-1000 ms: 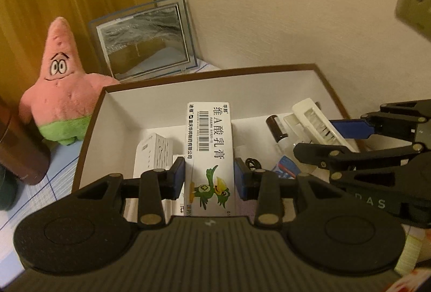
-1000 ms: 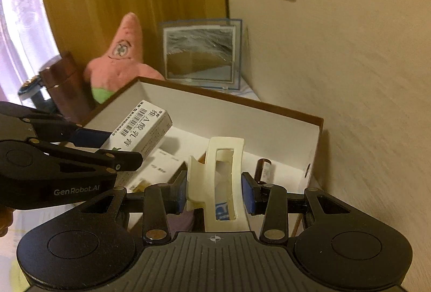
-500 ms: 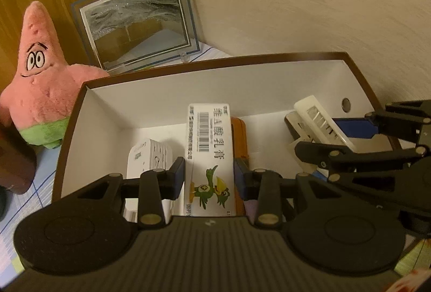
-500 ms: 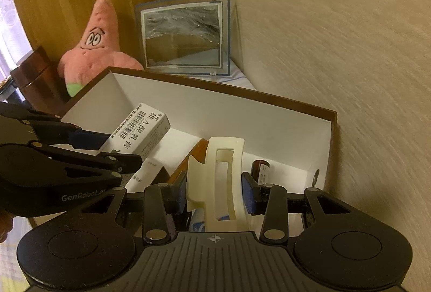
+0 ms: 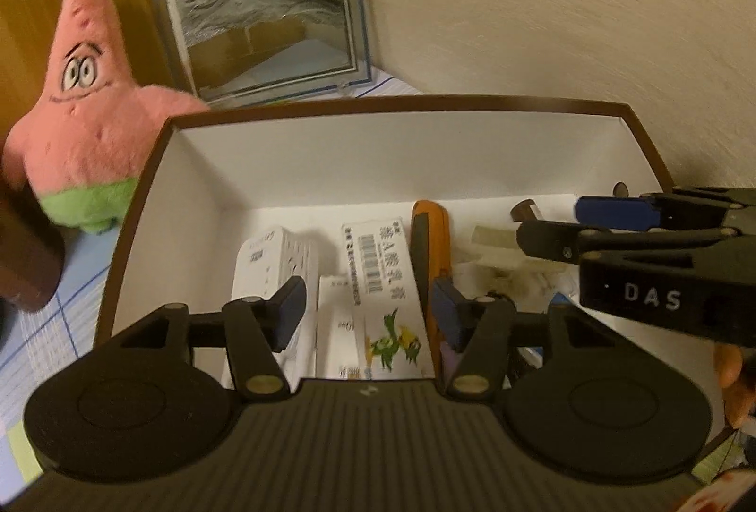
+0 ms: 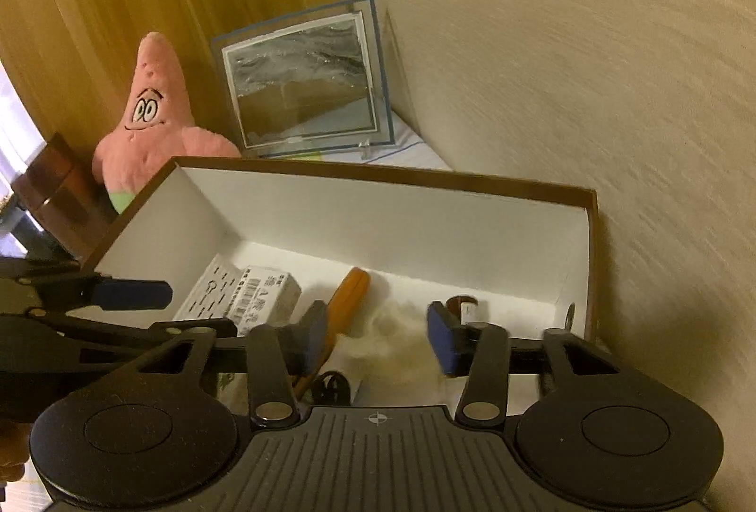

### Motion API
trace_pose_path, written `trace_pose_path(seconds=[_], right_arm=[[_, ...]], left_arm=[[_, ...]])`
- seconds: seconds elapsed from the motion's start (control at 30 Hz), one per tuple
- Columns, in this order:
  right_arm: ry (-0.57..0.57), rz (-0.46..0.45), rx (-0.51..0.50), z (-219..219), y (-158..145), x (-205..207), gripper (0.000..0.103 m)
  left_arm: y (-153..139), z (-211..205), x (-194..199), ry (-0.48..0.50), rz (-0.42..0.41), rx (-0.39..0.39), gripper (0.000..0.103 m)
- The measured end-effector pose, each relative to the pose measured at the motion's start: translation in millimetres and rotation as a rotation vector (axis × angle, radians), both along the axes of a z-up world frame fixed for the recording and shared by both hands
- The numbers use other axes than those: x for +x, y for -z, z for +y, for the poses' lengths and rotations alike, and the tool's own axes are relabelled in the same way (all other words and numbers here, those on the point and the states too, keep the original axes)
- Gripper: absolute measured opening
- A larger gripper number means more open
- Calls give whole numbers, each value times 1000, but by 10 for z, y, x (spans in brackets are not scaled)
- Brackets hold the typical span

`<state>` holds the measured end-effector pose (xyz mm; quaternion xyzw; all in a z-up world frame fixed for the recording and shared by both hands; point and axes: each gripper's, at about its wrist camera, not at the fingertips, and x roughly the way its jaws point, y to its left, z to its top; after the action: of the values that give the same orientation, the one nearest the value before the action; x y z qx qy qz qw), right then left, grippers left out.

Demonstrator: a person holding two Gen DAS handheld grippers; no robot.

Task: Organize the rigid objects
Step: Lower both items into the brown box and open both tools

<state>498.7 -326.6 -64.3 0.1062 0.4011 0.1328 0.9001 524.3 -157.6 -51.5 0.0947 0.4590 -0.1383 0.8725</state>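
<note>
Both grippers, left (image 5: 366, 313) and right (image 6: 375, 337), are opening over the box (image 5: 401, 106), holding nothing; each should lift straight out.

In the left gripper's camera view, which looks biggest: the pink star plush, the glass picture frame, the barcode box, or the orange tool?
1. Glass picture frame and pink star plush: alike, unranked.
2. Barcode box, though nearer the camera.
3. Orange tool, partly hidden.

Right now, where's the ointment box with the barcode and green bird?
In the left wrist view the ointment box lies inside the brown-rimmed box, under the opening left gripper, with the orange tool on its right and a white box on its left.
</note>
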Motion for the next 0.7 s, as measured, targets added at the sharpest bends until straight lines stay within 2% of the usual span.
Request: trace_pose_path(seconds=[0.07, 0.27, 0.7], right_arm=[[-12, -5, -4, -5, -11, -50, 55], [-59, -1, -24, 21, -32, -211, 58], [-80, -29, -36, 70, -252, -593, 60]], left_arm=[[-25, 41, -59, -15, -7, -6, 64], [-103, 124, -187, -50, -22, -22, 65], [-399, 208, -643, -104, -112, -16, 70]])
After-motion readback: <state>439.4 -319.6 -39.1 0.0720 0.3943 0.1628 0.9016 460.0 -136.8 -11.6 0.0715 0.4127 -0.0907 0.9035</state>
